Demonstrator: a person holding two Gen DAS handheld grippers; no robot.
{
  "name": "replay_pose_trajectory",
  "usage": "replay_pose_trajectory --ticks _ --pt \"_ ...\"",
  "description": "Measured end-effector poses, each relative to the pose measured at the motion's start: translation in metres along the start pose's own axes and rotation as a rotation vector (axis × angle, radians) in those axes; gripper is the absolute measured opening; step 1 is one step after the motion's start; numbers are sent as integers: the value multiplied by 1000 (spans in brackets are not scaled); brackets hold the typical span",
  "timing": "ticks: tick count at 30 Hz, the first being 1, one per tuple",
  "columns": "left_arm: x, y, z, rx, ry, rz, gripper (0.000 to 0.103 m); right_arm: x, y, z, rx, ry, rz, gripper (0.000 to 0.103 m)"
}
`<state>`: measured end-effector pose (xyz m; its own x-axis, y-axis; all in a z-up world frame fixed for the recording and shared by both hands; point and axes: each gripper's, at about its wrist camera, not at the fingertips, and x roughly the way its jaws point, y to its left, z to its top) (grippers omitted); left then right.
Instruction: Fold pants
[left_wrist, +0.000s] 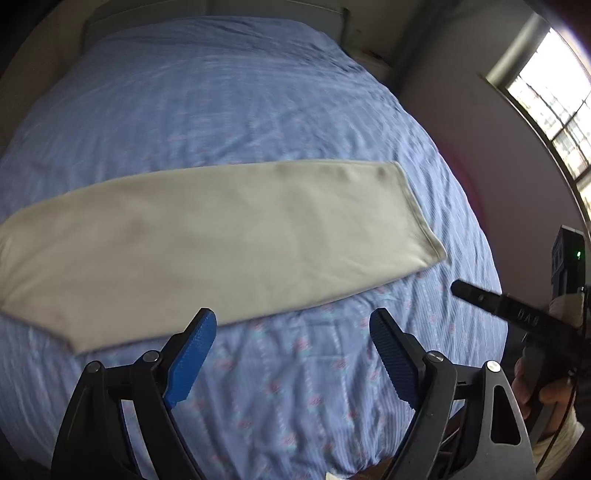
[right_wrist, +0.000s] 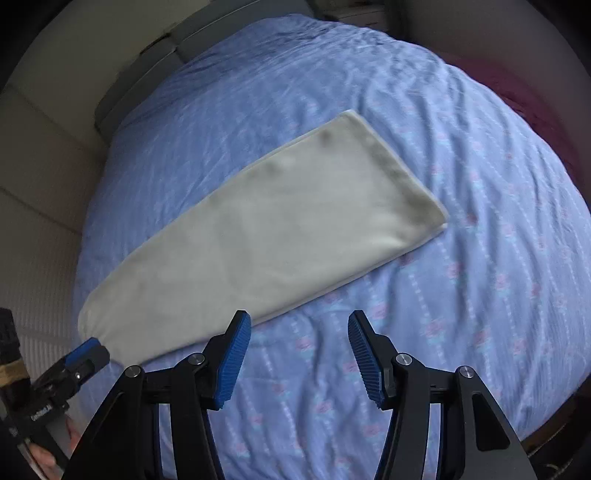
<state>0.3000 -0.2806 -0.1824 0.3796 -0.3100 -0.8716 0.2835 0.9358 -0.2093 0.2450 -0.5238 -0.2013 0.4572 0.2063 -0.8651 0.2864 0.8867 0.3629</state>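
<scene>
- We are holding the left gripper (left_wrist: 291, 332) and the right gripper (right_wrist: 299, 334) released, nothing between their blue pads.
- The pants (left_wrist: 207, 240) are lying ahead of both, folded lengthwise into one long strip on the bedspread (left_wrist: 229, 110).
- We are judging the next fold crosswise: gripping one short end, carrying it over the other.

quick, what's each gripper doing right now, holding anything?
Left gripper: open, holding nothing, above the bedspread.
Right gripper: open, holding nothing; the pants lie free.
</scene>
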Motion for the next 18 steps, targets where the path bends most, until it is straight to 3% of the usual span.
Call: replay_pose_trajectory --ticks 5,10,15,18 --pt "-53 83 -38 -119 -51 77 86 15 98 -34 -140 88 109 56" --pt "-95 180 -84 -231 -70 152 88 34 197 -78 -300 124 132 56" --pt "-115 270 -111 -228 -2 223 88 66 271 -112 -314 145 107 56" --pt "-118 308 -121 -209 33 226 88 90 305 -127 -308 174 98 56"
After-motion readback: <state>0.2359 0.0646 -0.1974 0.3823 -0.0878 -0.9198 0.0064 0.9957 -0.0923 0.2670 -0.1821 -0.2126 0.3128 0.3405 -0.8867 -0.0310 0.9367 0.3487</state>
